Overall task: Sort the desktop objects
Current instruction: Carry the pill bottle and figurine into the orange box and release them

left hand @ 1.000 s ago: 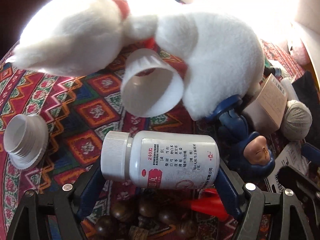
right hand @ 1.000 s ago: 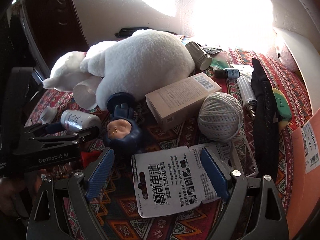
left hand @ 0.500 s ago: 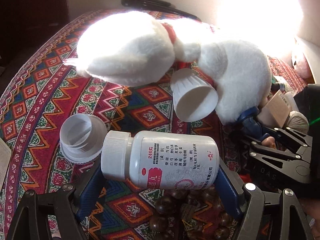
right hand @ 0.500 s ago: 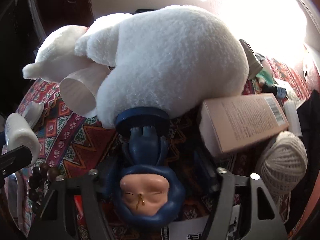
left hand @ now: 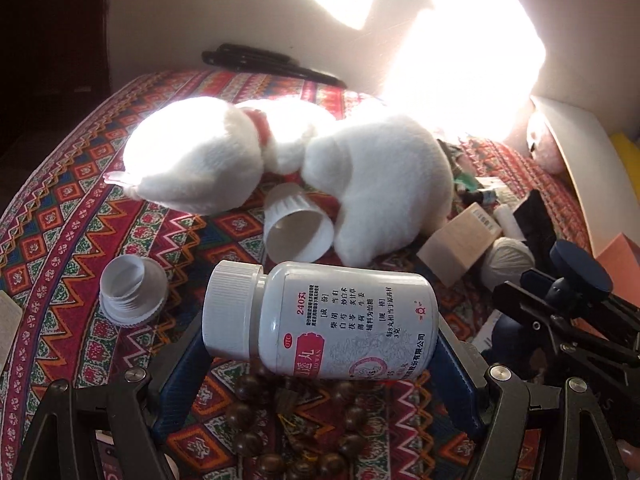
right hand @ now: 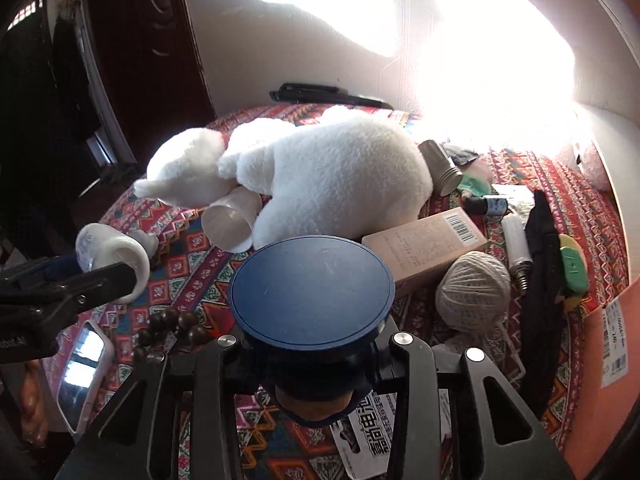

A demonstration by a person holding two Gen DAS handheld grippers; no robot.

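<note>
- Plush toy [left hand: 360, 184], white, lies across the patterned cloth [left hand: 72, 208], a white cup [left hand: 298, 232] on its side against it.
- Box [right hand: 428, 244] and twine ball [right hand: 472, 290] sit just beside the plush.
- Bottle [left hand: 320, 320], white, held sideways above the cloth, clenched in the left gripper [left hand: 320, 344].
- Figurine [right hand: 312, 292], blue, base toward the camera, clamped in the right gripper [right hand: 308, 354].
- Beads [left hand: 280, 432] lie under the bottle.

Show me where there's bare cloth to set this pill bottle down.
The widest bare cloth lies left of the plush toy, behind the loose threaded cap. A narrower strip runs between the empty cup and the wooden beads. To the right it is crowded: cardboard box, ball of twine and light bulb sit packed together.
</note>
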